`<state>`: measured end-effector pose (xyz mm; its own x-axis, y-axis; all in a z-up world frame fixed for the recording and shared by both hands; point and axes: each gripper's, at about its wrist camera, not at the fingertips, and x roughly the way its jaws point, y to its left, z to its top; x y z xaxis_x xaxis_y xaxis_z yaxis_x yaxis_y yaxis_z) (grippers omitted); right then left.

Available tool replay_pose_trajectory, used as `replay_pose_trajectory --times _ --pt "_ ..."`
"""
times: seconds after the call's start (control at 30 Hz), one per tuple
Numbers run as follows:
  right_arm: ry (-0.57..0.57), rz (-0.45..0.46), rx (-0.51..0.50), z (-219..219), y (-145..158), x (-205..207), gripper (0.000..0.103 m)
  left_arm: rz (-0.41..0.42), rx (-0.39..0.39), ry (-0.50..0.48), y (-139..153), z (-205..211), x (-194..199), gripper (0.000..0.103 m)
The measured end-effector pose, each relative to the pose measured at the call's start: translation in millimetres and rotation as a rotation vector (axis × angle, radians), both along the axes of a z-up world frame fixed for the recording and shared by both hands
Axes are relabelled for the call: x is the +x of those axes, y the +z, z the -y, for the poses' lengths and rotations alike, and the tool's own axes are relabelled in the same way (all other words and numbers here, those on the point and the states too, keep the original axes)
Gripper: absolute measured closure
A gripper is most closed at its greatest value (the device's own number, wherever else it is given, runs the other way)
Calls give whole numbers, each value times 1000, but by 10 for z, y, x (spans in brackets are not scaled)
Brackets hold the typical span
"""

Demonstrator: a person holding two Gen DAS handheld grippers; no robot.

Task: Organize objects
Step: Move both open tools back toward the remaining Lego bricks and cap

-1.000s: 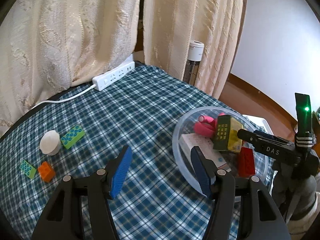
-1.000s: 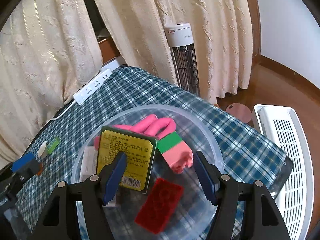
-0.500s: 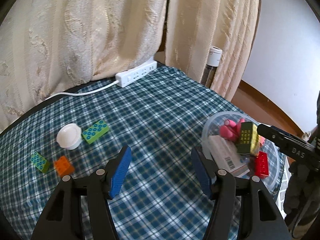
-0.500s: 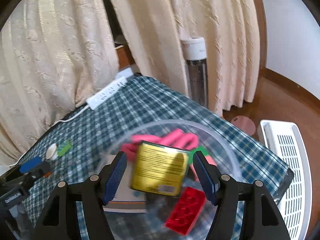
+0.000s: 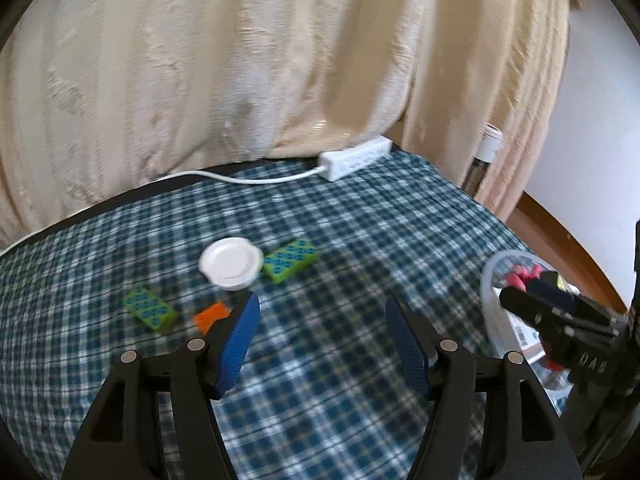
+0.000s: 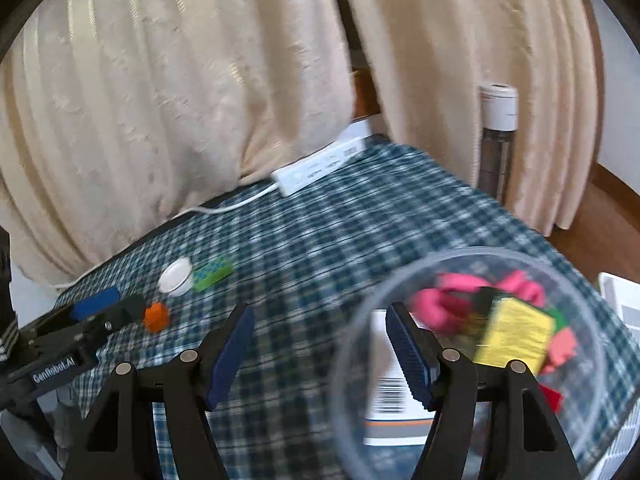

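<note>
Swung leftward across the table since a second ago, both views: clear bowl (image 5: 490, 280) now pushed to the right edge of the left wrist view, loose pieces now near centre. Left gripper (image 5: 322, 334) over bare checked cloth (image 5: 360, 240), jaws opening, nothing between the blue pads. Just ahead of its left finger: orange brick (image 5: 212, 314), partly hidden behind the pad. Beyond that, white lid (image 5: 231, 263) with a green brick (image 5: 290, 260) just beside it on the right; second green brick (image 5: 150, 312) lying apart to the left. Right gripper (image 6: 320, 350) spread about half-wide, empty, its right finger overlapping the bowl's near rim (image 6: 352, 344); touching or not, cannot tell. Inside the bowl: pink looped toy (image 6: 436, 304), yellow box (image 6: 516, 336), white barcoded carton (image 6: 390, 384), red brick (image 6: 554, 398), all blurred. White power strip (image 5: 354, 158) at the table's far edge below cream curtains (image 5: 240, 60).
</note>
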<state>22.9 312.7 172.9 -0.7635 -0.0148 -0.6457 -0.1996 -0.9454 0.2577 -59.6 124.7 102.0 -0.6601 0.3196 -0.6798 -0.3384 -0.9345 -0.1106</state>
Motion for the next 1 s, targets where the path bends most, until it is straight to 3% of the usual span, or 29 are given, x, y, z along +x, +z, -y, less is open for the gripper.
replay_pose_trajectory --times 0.4,1.0 --pt "108 58 -11 526 -204 -399 28 41 -10 99 -111 441 -233 35" --pt "106 102 -80 576 -436 -866 27 109 -49 206 -400 762 -570 35"
